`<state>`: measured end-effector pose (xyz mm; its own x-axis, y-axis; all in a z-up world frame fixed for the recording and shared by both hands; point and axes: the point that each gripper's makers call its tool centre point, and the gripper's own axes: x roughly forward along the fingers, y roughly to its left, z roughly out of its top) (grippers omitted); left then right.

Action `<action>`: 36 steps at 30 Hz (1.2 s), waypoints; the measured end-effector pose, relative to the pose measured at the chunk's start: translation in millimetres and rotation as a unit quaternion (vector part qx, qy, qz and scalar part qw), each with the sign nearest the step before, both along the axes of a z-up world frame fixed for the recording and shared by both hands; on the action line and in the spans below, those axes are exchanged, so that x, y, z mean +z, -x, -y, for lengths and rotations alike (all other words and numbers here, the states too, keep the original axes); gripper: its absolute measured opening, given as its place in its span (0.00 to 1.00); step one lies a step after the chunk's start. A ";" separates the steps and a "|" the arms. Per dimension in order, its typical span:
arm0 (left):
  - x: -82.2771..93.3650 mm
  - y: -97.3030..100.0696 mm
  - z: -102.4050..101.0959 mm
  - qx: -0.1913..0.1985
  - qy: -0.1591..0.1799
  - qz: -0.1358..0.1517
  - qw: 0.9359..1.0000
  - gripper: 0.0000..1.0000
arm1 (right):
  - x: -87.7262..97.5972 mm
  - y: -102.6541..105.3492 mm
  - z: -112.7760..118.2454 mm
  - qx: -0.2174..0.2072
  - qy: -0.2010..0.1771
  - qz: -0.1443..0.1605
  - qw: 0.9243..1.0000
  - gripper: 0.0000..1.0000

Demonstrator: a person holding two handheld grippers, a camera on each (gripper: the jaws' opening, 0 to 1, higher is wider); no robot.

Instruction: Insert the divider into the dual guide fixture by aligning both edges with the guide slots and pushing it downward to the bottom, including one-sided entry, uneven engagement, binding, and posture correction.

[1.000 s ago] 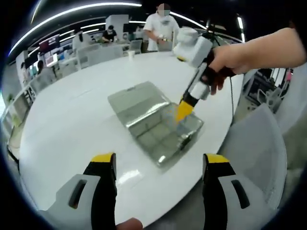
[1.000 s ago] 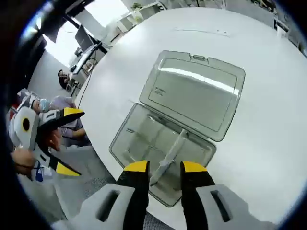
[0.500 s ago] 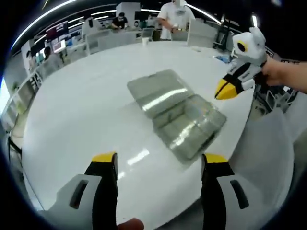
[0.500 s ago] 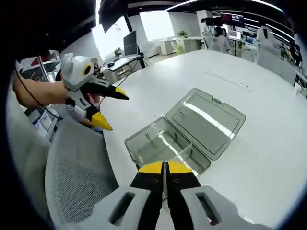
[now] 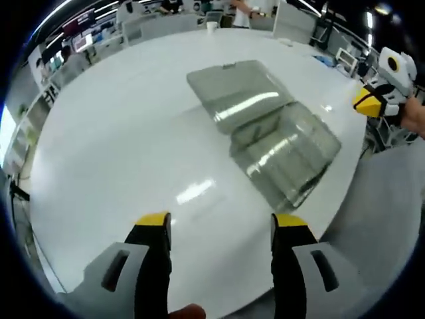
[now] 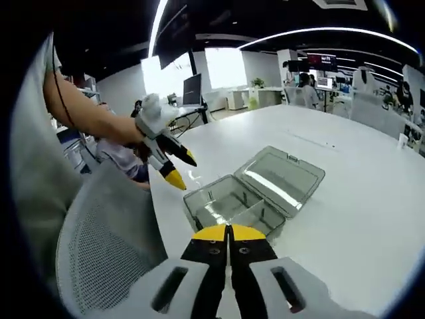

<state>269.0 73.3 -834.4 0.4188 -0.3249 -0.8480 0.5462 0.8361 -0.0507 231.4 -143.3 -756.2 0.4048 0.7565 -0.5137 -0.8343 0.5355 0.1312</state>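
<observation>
Your left claw (image 5: 219, 229) stands spread wide, its two yellow-tipped jaws well apart with nothing between them, hanging over bare glossy white table (image 5: 119, 146). Ahead of it and a little to its right lies the clear plastic case (image 5: 282, 156), a shallow rectangular box with rounded corners, its hinged lid (image 5: 232, 86) thrown flat open on the far side; ceiling lights glare off both halves. Nothing stands between that claw and the case. Further right, beyond the table edge, your right claw's yellow tip pokes in from the side. In the right gripper view, your right claw (image 6: 228, 231) has its jaws pressed together, tips touching, with nothing visibly pinched. Just ahead of its tips sits the same case near the table's rim, and inside the tray a thin transparent divider (image 6: 244, 207) stands upright across it; whether both its ends sit fully in the guide slots is too small to tell. To the left of this claw your other hand holds the left claw, spread, above the table edge and apart from the case. A grey mesh chair back (image 6: 99, 246) sits below and left of the right claw, between you and the table. Office desks, monitors and people lie far off behind.
</observation>
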 end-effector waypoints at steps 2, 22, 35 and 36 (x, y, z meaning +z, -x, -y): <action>-4.1 -1.6 2.5 0.001 -0.002 -0.008 1.000 0.58 | -1.8 2.5 5.8 -0.004 0.002 0.004 1.000 0.00; -23.7 -10.9 0.3 0.082 -0.024 -0.071 0.994 0.44 | -12.0 5.9 26.4 -0.006 0.046 0.034 0.998 0.30; -32.0 -16.6 -6.2 0.119 -0.052 -0.090 0.988 0.43 | -11.6 5.8 28.4 -0.003 0.051 0.040 0.998 0.32; -31.9 -16.9 -5.6 0.120 -0.054 -0.090 0.987 0.43 | -11.3 6.1 28.5 -0.003 0.049 0.039 0.998 0.32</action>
